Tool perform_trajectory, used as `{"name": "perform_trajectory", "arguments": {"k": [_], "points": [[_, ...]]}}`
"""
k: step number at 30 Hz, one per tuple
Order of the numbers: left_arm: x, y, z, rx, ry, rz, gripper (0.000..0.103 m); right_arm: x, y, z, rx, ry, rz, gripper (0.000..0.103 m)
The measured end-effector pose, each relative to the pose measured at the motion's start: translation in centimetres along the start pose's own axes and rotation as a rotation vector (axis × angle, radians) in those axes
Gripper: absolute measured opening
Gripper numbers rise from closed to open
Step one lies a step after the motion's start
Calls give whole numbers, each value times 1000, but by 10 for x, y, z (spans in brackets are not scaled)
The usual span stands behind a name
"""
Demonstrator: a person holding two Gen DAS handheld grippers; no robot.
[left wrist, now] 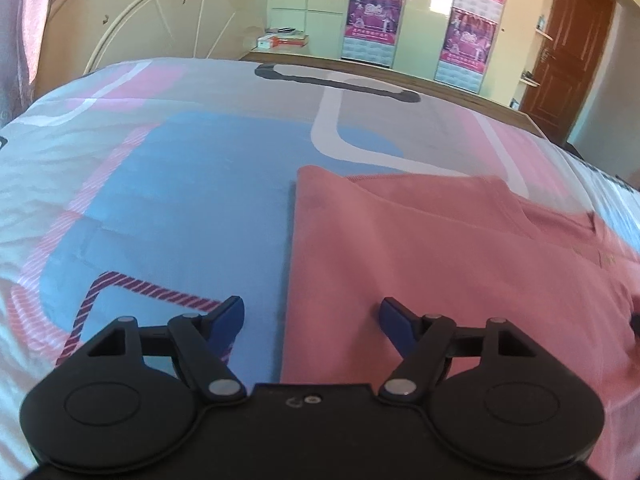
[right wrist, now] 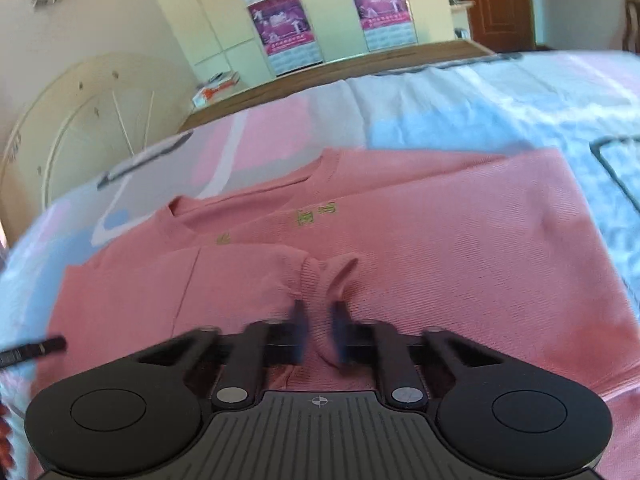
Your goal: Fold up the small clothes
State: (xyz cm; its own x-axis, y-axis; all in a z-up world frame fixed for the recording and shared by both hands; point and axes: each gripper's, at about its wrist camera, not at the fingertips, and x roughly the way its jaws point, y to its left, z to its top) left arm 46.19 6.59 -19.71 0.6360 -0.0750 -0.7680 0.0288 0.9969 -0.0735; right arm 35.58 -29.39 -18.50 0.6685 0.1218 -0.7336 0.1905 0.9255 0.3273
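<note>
A pink sweater [left wrist: 440, 248] lies flat on the bed, its left side folded to a straight edge. In the right wrist view the sweater [right wrist: 440, 240] shows its neckline and green embroidery, with one sleeve folded across the chest. My left gripper [left wrist: 312, 316] is open and empty, hovering low over the sweater's left edge. My right gripper [right wrist: 318, 324] is shut on the sleeve cuff [right wrist: 324, 280], which bunches up between the blue fingers. The right wrist view is blurred.
The bedsheet [left wrist: 192, 184] has blue, pink and grey patches. A cream headboard [left wrist: 160, 20] stands behind, with wardrobes carrying posters [left wrist: 372, 12], a brown door [left wrist: 576, 48], and boxes on a stand [left wrist: 284, 38]. The left gripper's tip [right wrist: 36, 348] shows at the right view's left edge.
</note>
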Motion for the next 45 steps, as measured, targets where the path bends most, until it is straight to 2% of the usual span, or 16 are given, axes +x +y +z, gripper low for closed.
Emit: {"name": "perform_trajectory", "arguments": {"k": [3, 6, 10, 14, 17, 18, 19, 20, 22, 27, 33, 35, 37, 39, 42, 45], "points": [[8, 1, 6, -17, 1, 0, 73, -12, -2, 0, -4, -46, 5, 5], [14, -3, 10, -9, -4, 7, 75, -30, -6, 3, -37, -147, -65, 3], [21, -11, 11, 19, -11, 22, 78, -15, -16, -11, -66, -72, -120, 3], [23, -10, 15, 6, -16, 22, 79, -16, -26, -21, -55, -90, -211, 0], [25, -11, 16, 11, -17, 26, 79, -18, -37, -18, 19, -76, -126, 0], [26, -10, 18, 10, -18, 27, 79, -19, -41, -15, 62, -70, -83, 5], [25, -10, 18, 10, -19, 26, 79, -21, -44, -11, 97, -72, -58, 12], [25, -10, 18, 11, -20, 26, 79, -22, -46, -9, 119, -79, -43, 34], [25, -10, 17, 18, -19, 30, 80, -21, -46, -5, 126, -87, -42, 49], [26, -12, 15, 25, -18, 37, 82, -6, -35, 1, 89, -62, -8, 49], [25, -8, 16, 17, -16, 33, 83, -14, -48, 3, 225, -90, 75, 49], [26, -10, 16, 22, -16, 37, 84, -4, -43, 3, 186, -33, 67, 49], [27, -11, 16, 29, -18, 43, 84, -2, -33, 4, 135, -29, 58, 48], [28, -12, 16, 27, -20, 48, 84, -3, -21, 4, 85, -17, 76, 12], [28, -13, 16, 25, -20, 50, 84, -2, -6, 2, -9, -16, 28, 3], [27, -14, 18, 20, -24, 51, 84, -11, -5, 3, -30, -69, -6, 3]]}}
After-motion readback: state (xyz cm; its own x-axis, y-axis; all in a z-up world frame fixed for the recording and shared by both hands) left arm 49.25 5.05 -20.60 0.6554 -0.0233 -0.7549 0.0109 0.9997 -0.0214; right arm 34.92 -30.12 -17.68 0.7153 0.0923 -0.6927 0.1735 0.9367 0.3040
